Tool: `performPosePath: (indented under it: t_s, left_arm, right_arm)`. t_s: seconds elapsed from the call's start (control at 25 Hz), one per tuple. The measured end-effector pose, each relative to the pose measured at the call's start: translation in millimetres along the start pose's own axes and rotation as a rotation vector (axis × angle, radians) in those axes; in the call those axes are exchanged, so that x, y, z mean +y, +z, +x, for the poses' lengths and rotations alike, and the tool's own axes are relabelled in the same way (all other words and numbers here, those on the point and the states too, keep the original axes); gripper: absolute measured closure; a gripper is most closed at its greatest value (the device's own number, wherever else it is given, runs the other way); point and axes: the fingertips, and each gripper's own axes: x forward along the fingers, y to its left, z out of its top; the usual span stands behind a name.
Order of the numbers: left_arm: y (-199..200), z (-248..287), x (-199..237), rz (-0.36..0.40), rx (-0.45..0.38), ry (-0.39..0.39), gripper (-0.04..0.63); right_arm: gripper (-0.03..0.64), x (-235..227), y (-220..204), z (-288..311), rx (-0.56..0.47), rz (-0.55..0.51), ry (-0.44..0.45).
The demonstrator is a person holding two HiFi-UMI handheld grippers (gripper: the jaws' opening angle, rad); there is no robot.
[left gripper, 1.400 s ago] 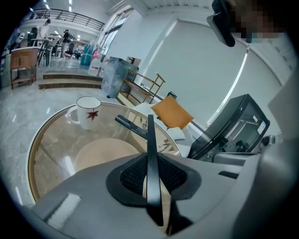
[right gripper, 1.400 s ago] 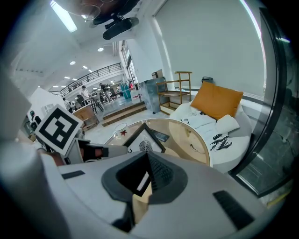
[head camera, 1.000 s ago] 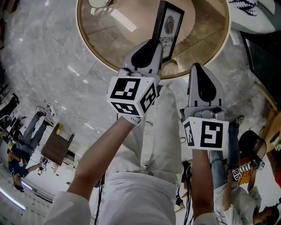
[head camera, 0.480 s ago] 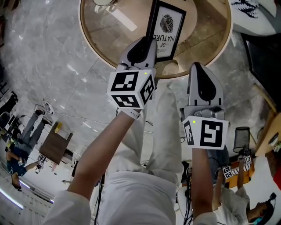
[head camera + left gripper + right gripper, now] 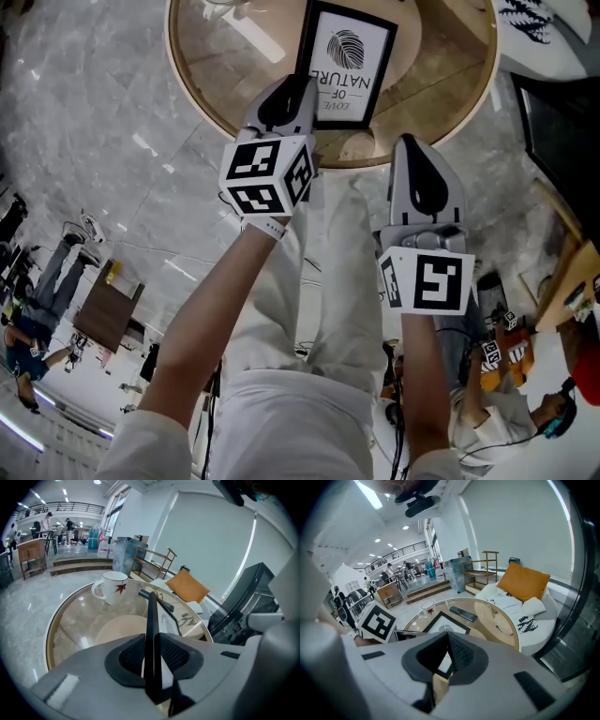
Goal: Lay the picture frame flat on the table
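Note:
A black picture frame [image 5: 345,64] with a white fingerprint print lies face up on the round glass table [image 5: 202,103]. My left gripper [image 5: 286,94] is at the frame's near left corner. In the left gripper view the frame's side rail [image 5: 151,620] runs between the jaws of the left gripper [image 5: 152,653]. The jaws are opening, and a sliver of gap shows beside the rail. My right gripper [image 5: 419,155] hovers at the table's near rim, right of the frame, shut with nothing in it. In the right gripper view the frame [image 5: 445,623] lies beyond the right gripper [image 5: 449,641].
A white mug [image 5: 112,587] stands on the far left of the table. A dark remote [image 5: 463,613] lies behind the frame. A sofa with an orange cushion [image 5: 524,585] and a leaf-print pillow [image 5: 539,28] borders the table's right. Marble floor spreads to the left.
The frame has tipped back from steeply upright to lying face up. My left gripper moved left and away with it. The right gripper has hardly shifted.

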Motion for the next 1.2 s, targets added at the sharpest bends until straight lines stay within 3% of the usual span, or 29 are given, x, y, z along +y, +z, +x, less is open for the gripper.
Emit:
performPosePath:
  t_s: [0.48,1.2]
  left_arm:
    - [-29.0,15.7,22.6,-0.047,0.032,-0.012,0.489]
    - [-49.2,33.6,35.8,-0.013,0.128,0.057,0.488]
  right_arm:
    - [0.612,9.6,-9.2,7.2,0.018,0.001,0.012]
    - [0.612,11.0,-14.3,-3.5,0.016,0.01,0.008]
